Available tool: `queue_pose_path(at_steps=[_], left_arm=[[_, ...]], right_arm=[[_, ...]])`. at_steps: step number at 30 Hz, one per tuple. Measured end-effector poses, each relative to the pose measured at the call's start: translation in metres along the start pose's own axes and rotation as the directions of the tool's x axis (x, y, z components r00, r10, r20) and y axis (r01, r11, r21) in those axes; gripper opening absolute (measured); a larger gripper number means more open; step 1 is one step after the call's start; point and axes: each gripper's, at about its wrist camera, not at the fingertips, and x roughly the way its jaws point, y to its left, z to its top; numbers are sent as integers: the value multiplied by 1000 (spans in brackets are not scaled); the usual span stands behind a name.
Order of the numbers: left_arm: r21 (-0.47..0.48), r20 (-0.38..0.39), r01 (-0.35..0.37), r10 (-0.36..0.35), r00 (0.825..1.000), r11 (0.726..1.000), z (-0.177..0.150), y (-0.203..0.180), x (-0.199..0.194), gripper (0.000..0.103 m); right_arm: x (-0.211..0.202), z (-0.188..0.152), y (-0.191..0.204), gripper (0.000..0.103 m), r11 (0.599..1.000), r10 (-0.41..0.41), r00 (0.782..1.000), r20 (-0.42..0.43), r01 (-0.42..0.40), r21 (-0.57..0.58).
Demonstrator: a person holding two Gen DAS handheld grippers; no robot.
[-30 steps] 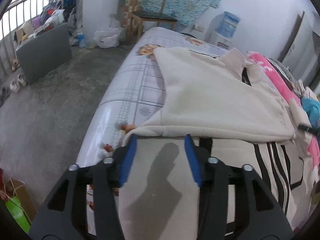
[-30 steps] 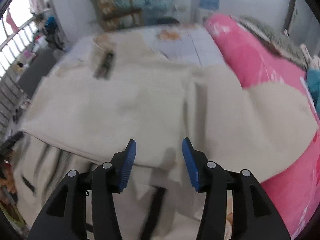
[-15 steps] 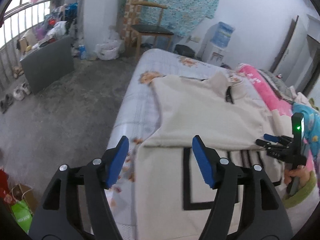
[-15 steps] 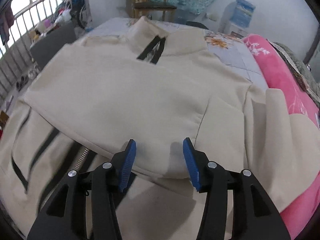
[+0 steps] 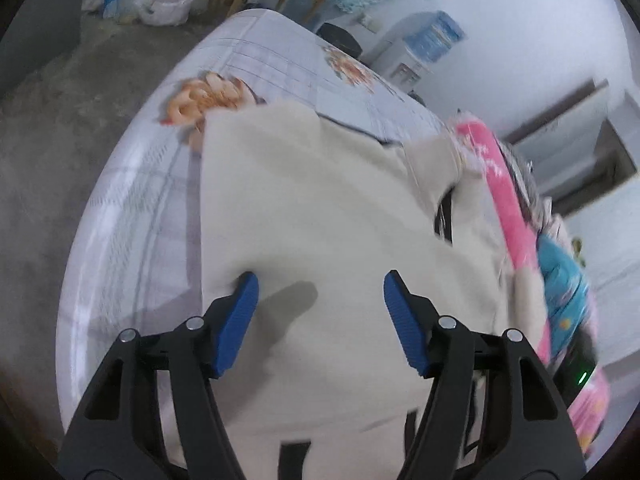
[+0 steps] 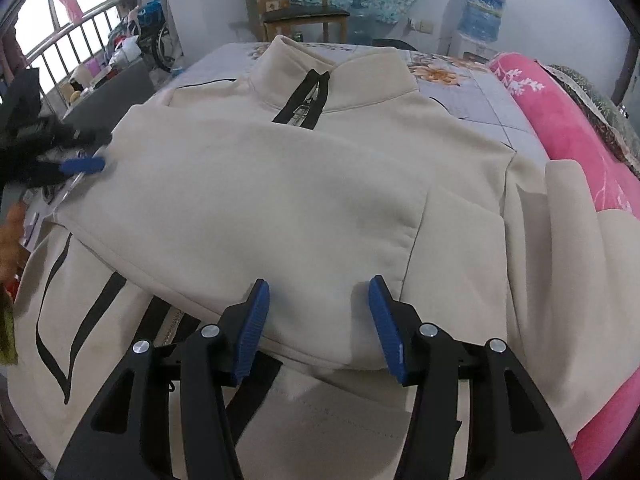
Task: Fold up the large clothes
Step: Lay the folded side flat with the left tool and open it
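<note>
The cream jacket (image 6: 304, 200) lies spread on the bed (image 5: 132, 216), collar (image 6: 332, 76) at twelve o'clock in the right wrist view, zip running down from it, and a folded panel already lies across the chest with its lower edge toward six o'clock. The right gripper (image 6: 318, 320) hangs just over that lower edge, fingers apart, nothing between them; they have just been opening a little. Over at nine o'clock in the same view the left gripper (image 6: 82, 166) sits at the panel's side edge. In its own view the left gripper (image 5: 318, 316) has its fingers spread wide, just been opening too, with only flat cloth beneath and nothing pinched; its left fingertip (image 5: 244, 292) sits right at the fabric's edge. A pink blanket (image 6: 568, 136) lies along the jacket's three o'clock side.

My read: both hands are setting up for the next fold. To do it well, each should bite a clean edge, all the layers together, at matching heights, so the crease runs straight across. Lift evenly, keep the cloth taut between the two grips, and lay it toward the collar without dragging the layer underneath. The sleeve (image 6: 580, 264) draped over the blanket wants tucking in first, I'd say.
</note>
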Motion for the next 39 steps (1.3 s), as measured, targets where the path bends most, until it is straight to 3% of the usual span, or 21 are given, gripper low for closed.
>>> queue_pose_path(at_steps=[2,6,8,10,14,18,21,23,24,25,28,31,35,39], left_arm=[[-40,6,-25,25,1000,999,14,12,5,61],[-175,42,112,-107,993,978,45,41,14,61],[-221,50,142,-134,990,965,51,48,15,61],[-239,64,122,-110,992,963,52,48,11,61],[-101,99,24,-14,995,995,39,15,-12,62],[107,103,-63,52,993,992,22,-24,-20,70],[276,36,-212,211,977,937,-1,-52,9,71],[356,20,-341,358,933,870,-20,-59,30,71],[375,40,-371,385,922,849,-24,-61,30,71],[394,67,-393,400,914,831,-29,-65,27,71],[409,120,-402,388,914,819,-39,-78,4,72],[441,167,-404,369,914,802,-53,-100,-15,81],[481,152,-395,370,917,783,-75,-126,-9,84],[510,143,-420,407,902,751,-98,-138,10,84]], right_arm=[[1,0,0,51,1000,4,1000,2,-4,-5],[2,0,-1,51,1000,12,1000,12,-12,-2],[2,-1,-1,52,1000,16,1000,17,-16,0],[2,0,-1,52,1000,18,1000,17,-18,0],[-3,1,-4,52,999,29,999,15,-30,28],[-1,1,-6,61,998,28,999,23,-29,52],[4,4,4,67,1000,-7,1000,11,7,19],[1,6,7,66,999,-30,1000,-6,30,29],[-6,6,7,66,999,-20,1000,2,20,51],[-13,5,6,67,998,-17,1000,15,16,66],[-37,-1,5,72,996,-57,997,57,52,79],[-50,-11,1,79,993,-64,996,54,58,100],[-58,-24,-3,81,991,-81,996,30,78,110],[-67,-42,-8,86,985,-119,993,27,115,125]])
